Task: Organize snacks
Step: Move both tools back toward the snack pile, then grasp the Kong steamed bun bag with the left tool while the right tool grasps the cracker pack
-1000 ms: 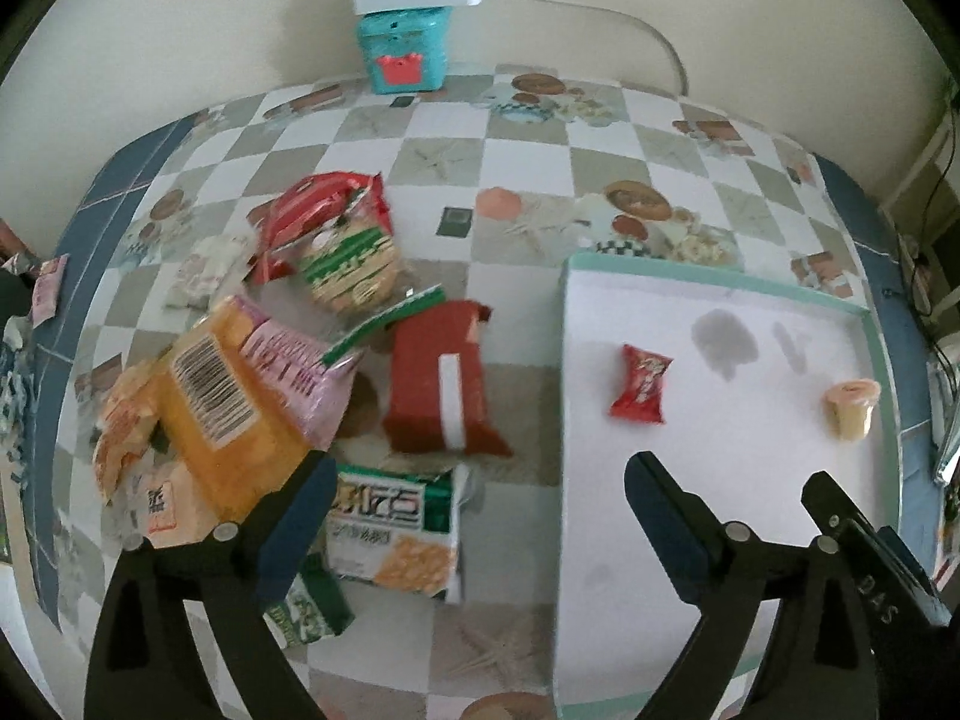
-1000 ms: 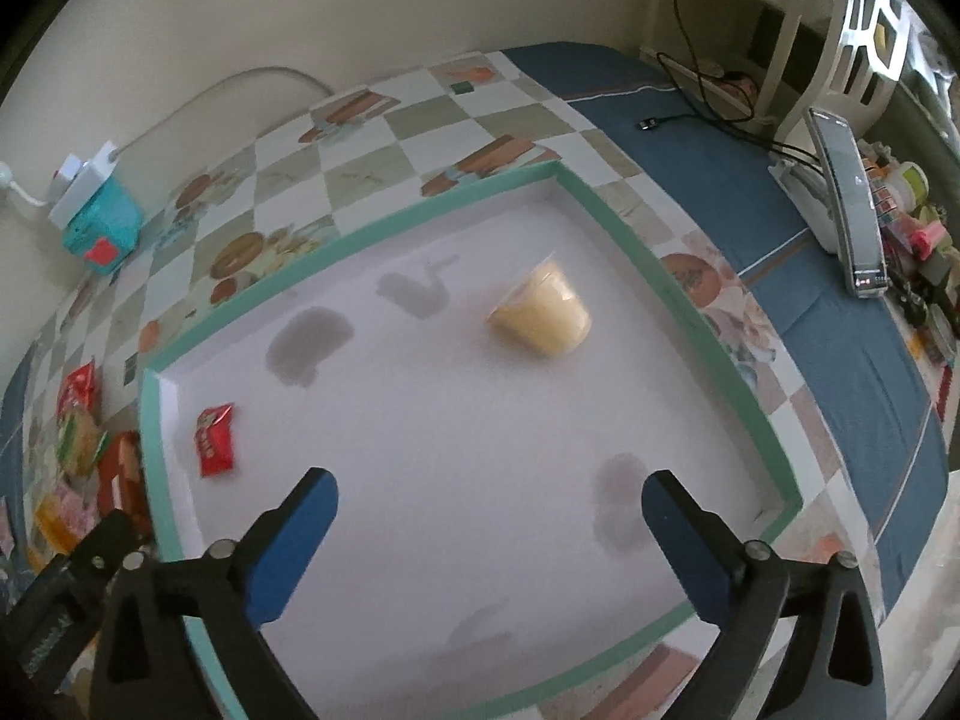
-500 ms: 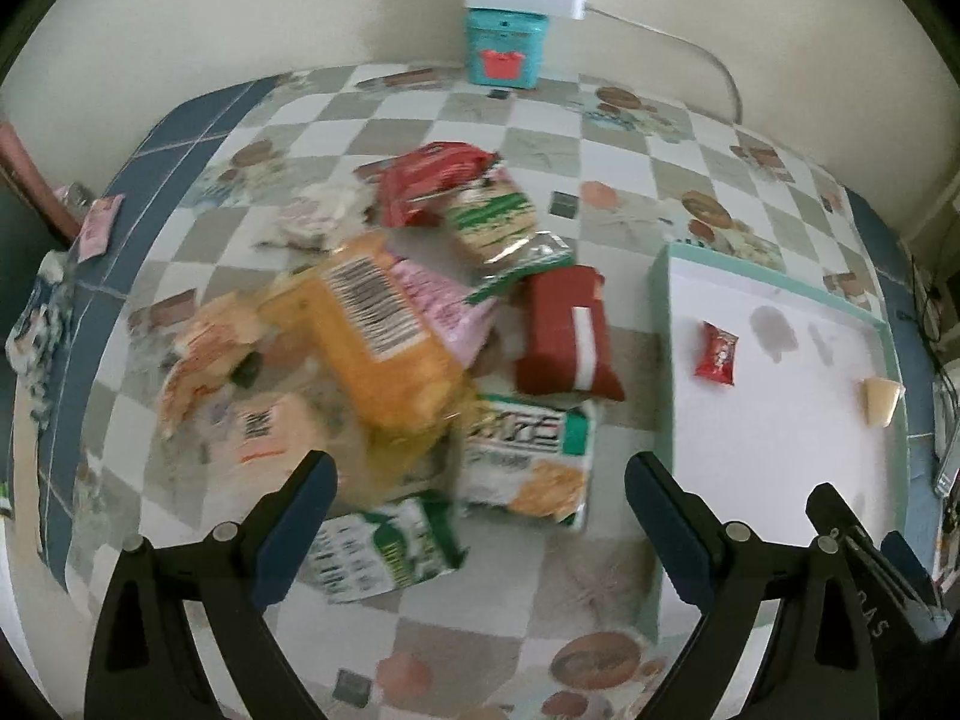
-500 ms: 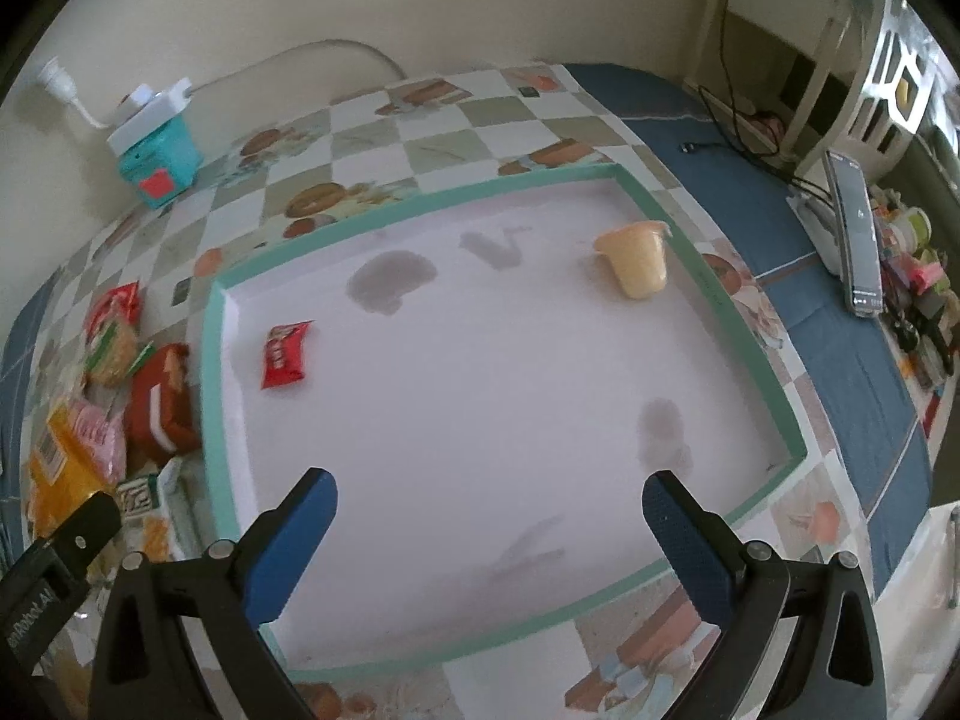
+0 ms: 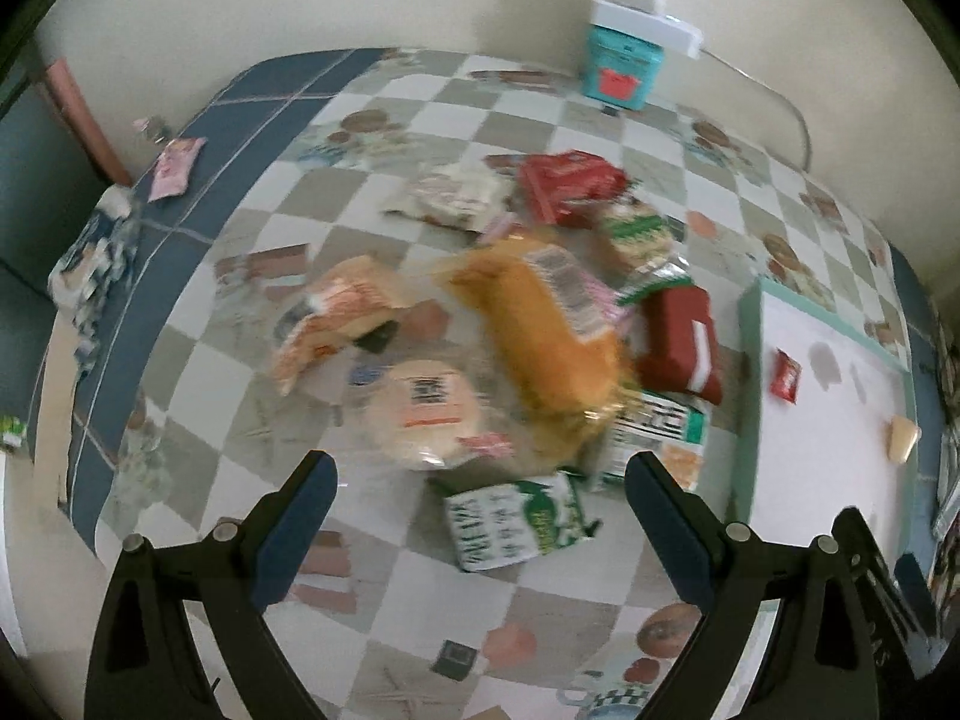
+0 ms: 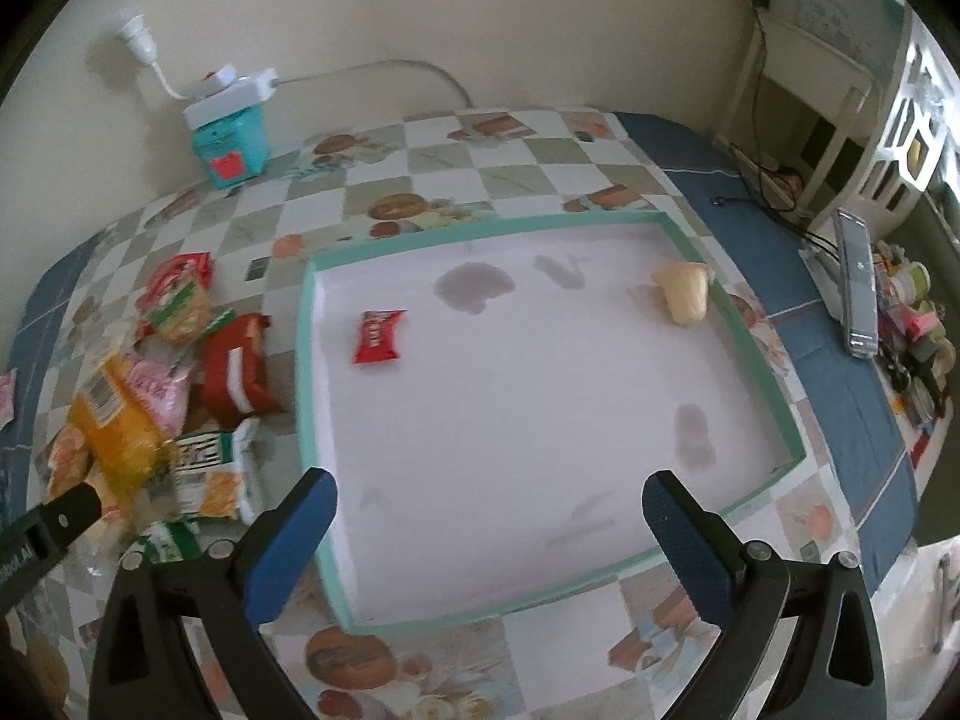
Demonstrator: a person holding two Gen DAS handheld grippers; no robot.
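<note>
Both empty and spread wide, left gripper [image 5: 480, 504] over the heaped snack packets [image 5: 540, 336] beside the tray [image 6: 309, 360], right gripper [image 6: 489, 516] over the tray; probably light, crinkly, slippery film, best pinched at a flat sealed edge.

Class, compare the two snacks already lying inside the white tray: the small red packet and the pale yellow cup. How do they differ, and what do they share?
The small red packet is a flat wrapper with printing; the pale yellow cup is a plain, rounded tub lying on its side. The packet lies near the white tray's left wall, and the cup lies against the far right corner. Both are loose inside the tray, far apart, and neither gripper touches them.
</note>
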